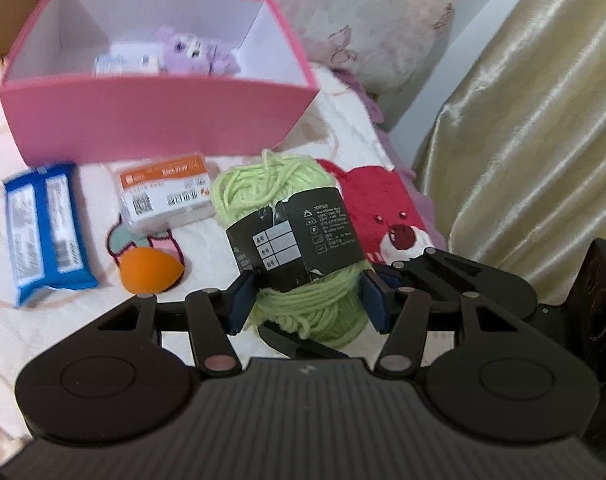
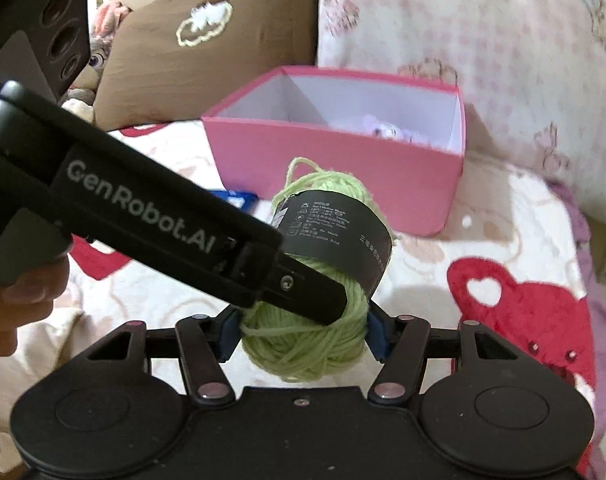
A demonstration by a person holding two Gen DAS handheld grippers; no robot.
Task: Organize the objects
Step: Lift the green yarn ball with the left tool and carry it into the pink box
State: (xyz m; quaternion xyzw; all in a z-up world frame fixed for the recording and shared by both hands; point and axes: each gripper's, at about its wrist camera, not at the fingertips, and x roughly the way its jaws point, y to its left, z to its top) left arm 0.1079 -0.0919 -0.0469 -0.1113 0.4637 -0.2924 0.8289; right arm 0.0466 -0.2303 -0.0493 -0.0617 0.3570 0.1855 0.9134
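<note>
I have the green yarn ball clamped from both sides: my left gripper pinches its lower end between the blue pads, jaws about a third open and pressed into the wool, and my right gripper squeezes the same ball a little wider, its pads sunk into the strands. The ball sits raised above the bed, its black paper label wrapped round the middle. In my right view the left gripper's black body crosses in front of the yarn and hides part of it, with a hand on its handle. Beyond the yarn stands the pink box, open on top, holding a purple plush toy and a white packet. On the blanket before the box lie an orange-labelled packet, a blue tissue pack and an orange sponge. A brown cushion leans behind the box.
</note>
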